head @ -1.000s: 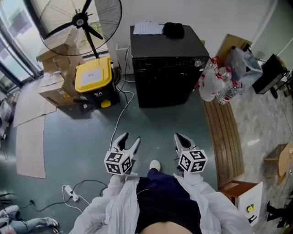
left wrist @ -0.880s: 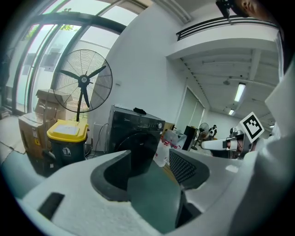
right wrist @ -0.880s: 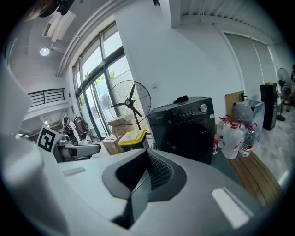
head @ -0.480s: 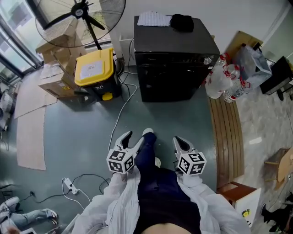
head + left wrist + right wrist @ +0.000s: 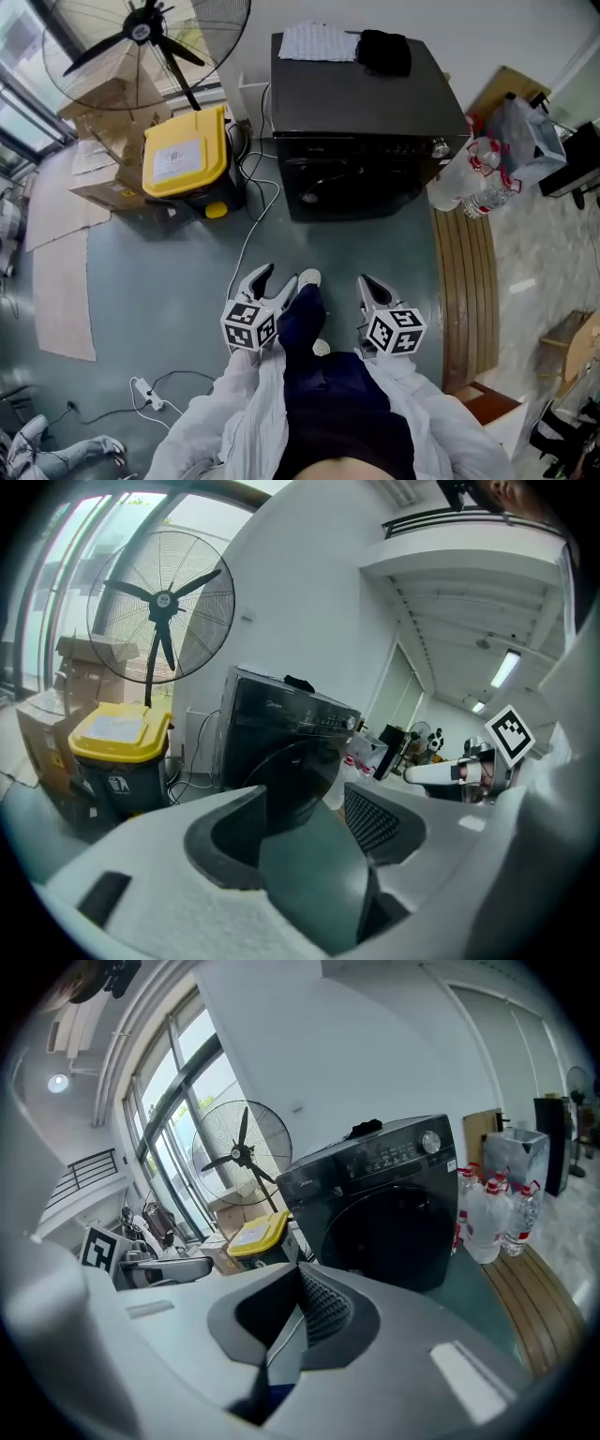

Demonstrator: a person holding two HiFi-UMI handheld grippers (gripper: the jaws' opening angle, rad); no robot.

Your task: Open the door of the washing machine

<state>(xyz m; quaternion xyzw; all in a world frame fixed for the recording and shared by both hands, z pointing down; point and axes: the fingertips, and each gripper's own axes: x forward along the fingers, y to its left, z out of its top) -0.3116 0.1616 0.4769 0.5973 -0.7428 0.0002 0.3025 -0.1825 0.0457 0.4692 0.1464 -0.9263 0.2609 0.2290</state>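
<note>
The left claw (image 5: 275, 277) has its jaws apart with nothing between them. The right claw (image 5: 368, 282) has its jaws together and is empty too. Both sit low in the middle of the frame, held side by side at the ends of white sleeves (image 5: 225, 417) and pointing forward at the washing machine (image 5: 361, 94) in the upper middle. Its round door (image 5: 349, 186) is shut and well apart from either claw. I'd judge the job not begun: the approach, the grip and the pull all remain.

Floor, left side: yellow-lidded bin (image 5: 182, 159) beside cardboard boxes (image 5: 101, 142), pedestal fan (image 5: 142, 34) behind them. Right side: clear plastic bottles (image 5: 472, 178). Near-left: white power strip (image 5: 147, 398).
</note>
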